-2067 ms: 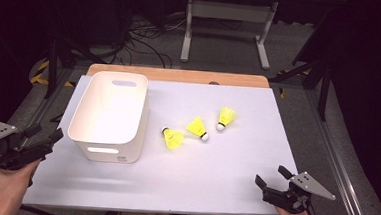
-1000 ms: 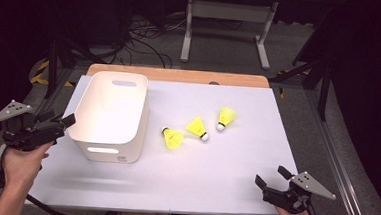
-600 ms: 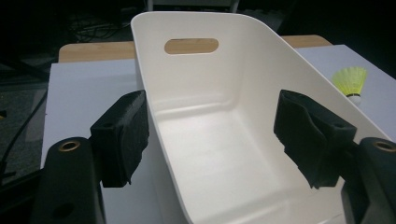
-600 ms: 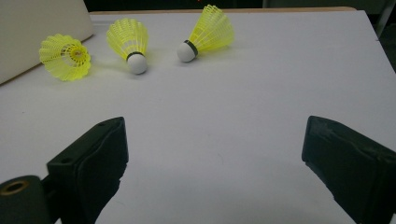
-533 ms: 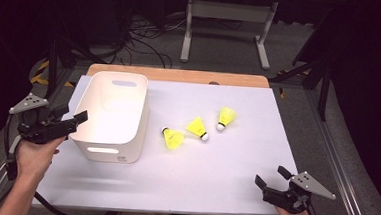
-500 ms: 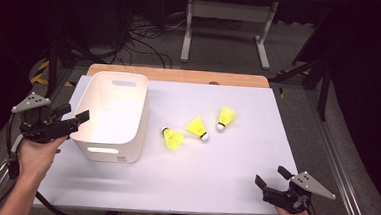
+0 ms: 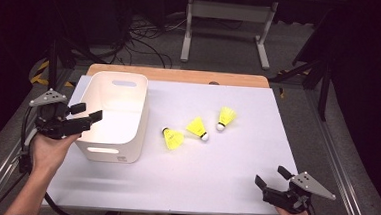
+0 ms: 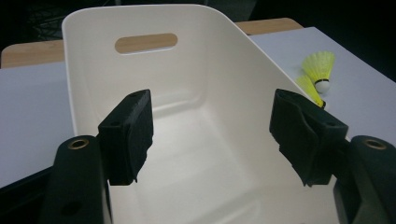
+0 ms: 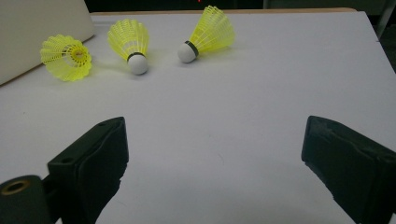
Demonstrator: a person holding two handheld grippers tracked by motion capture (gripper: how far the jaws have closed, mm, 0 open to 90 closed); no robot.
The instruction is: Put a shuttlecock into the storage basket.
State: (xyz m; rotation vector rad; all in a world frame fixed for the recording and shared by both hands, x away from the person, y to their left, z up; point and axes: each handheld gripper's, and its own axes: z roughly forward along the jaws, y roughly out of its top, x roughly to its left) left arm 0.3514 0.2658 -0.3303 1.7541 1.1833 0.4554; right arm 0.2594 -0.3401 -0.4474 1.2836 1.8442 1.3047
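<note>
The wide white rectangular table top (image 7: 214, 179) is seen from the high view, with a strip of pale wood (image 7: 180, 75) along its far edge at twelve o'clock. Towards ten o'clock of the table's middle stands the white plastic bin with slotted handles (image 7: 124, 91), upright, its inside bare in the left gripper view (image 8: 205, 154).

The left gripper (image 7: 89, 116) is held at the bin's nine o'clock side, its black jaws reaching over the near left rim. The jaws have just been closing a little, yet they are spread wide, with nothing pressed between them; the bin's hollow is seen in the gap (image 8: 210, 135).

The right gripper (image 7: 270, 176) is kept low at the table's five o'clock corner, its jaws parted wide above bare table (image 9: 212, 154), nothing between them.

Three yellow feathered shuttlecocks with white cork tips lie near the table's centre, apart from both grippers: one just beside the bin at its three o'clock (image 7: 173, 138), a second close by (image 7: 198, 127), and a third towards one o'clock of that (image 7: 225, 117).
</note>
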